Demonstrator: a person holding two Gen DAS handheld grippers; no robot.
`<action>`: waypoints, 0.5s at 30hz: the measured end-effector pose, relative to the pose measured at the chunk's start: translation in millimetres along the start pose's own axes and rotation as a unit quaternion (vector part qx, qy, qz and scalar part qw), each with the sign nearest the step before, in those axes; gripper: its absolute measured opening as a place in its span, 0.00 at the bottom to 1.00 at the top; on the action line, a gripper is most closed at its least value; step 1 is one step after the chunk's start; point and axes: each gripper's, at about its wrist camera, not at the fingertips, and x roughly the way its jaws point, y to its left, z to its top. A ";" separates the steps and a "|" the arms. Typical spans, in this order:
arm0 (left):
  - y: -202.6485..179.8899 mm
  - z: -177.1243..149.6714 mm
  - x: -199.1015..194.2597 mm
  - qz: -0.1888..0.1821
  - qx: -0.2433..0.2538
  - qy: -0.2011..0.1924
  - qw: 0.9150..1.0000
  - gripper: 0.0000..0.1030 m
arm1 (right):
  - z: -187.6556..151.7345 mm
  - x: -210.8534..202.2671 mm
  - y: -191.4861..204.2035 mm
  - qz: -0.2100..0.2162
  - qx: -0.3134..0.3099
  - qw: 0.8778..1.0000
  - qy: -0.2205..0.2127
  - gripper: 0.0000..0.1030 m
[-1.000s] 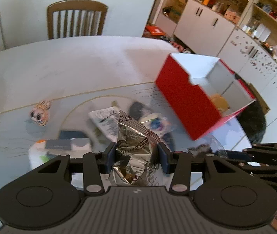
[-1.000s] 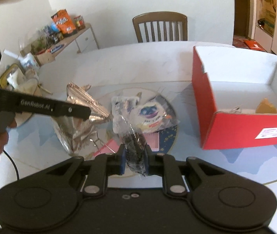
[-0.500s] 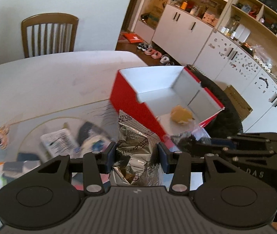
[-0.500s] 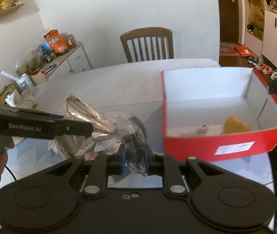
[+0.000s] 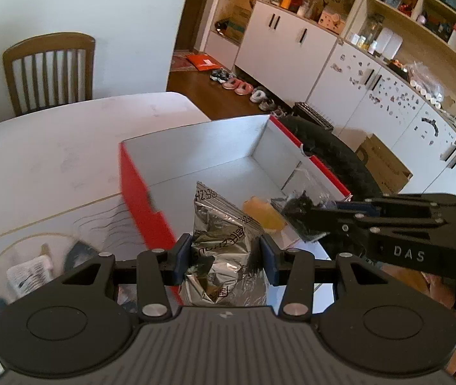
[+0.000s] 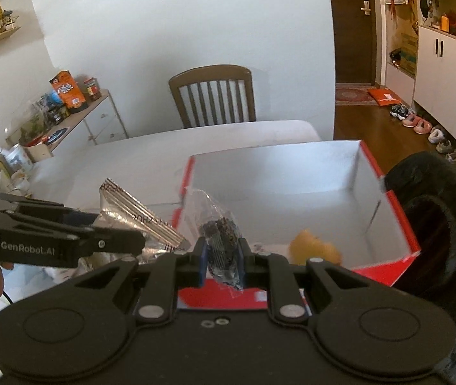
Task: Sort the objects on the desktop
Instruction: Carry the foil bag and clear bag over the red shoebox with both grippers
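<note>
My left gripper (image 5: 226, 255) is shut on a crumpled silver foil packet (image 5: 224, 247) and holds it above the near left corner of the red box (image 5: 135, 189). My right gripper (image 6: 222, 256) is shut on a clear packet with dark contents (image 6: 220, 231), held above the box's near wall (image 6: 385, 268). The box has a white inside and holds a yellow-orange lump (image 5: 263, 215), which also shows in the right wrist view (image 6: 314, 247). The right gripper's packet (image 5: 301, 208) hangs over the box in the left wrist view. The foil packet (image 6: 135, 208) shows left of the box in the right wrist view.
Several loose items lie on the round mat at the left, among them a white packet (image 5: 29, 276). A wooden chair (image 6: 212, 96) stands behind the white table (image 5: 51, 147). A black furry seat (image 6: 443, 224) is right of the box. Cabinets line the right wall.
Both grippers have carried their packets right and forward, from above the mat to over the red box. Both stay shut on their packets.
</note>
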 end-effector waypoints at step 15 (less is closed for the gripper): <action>-23.3 43.2 82.1 0.034 0.016 0.029 0.999 0.43 | 26.3 38.6 -66.9 -0.016 -0.006 0.999 0.028 0.16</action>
